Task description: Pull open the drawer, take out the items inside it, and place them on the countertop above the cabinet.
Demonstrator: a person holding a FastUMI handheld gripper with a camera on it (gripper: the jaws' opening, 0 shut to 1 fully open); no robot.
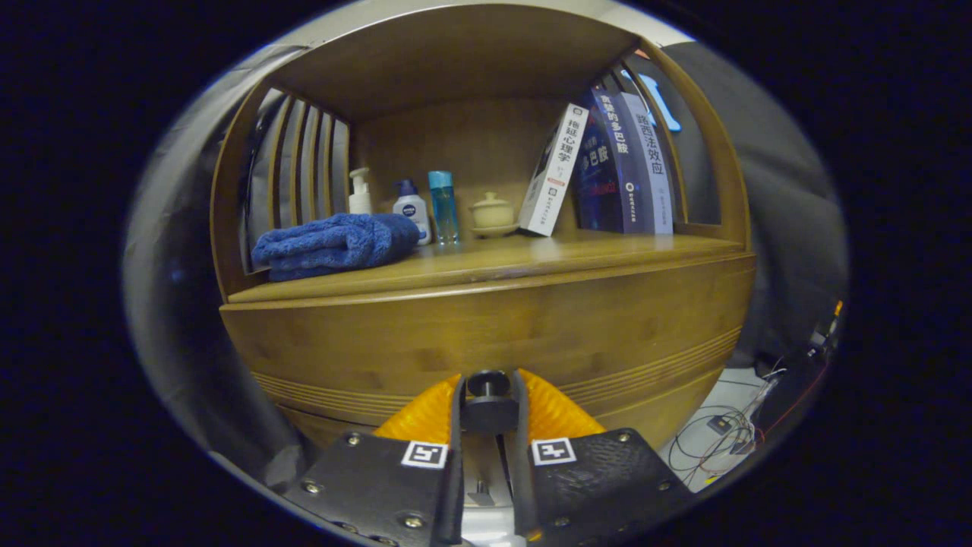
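Observation:
A wooden cabinet's drawer front (486,334) stands right ahead of me, flush with the cabinet body. Its dark round knob (488,384) sits between my two fingers, and my gripper (488,387) is shut on that knob, both fingers pressing its sides. Above the drawer runs the wooden countertop (531,254). What lies inside the drawer is hidden.
On the countertop lie a folded blue towel (334,243), a white pump bottle (360,194), a white-and-blue bottle (412,209), a blue bottle (443,205), a small lidded cup on a saucer (492,213) and leaning books (607,171). Cables (721,437) lie on the floor beside the cabinet.

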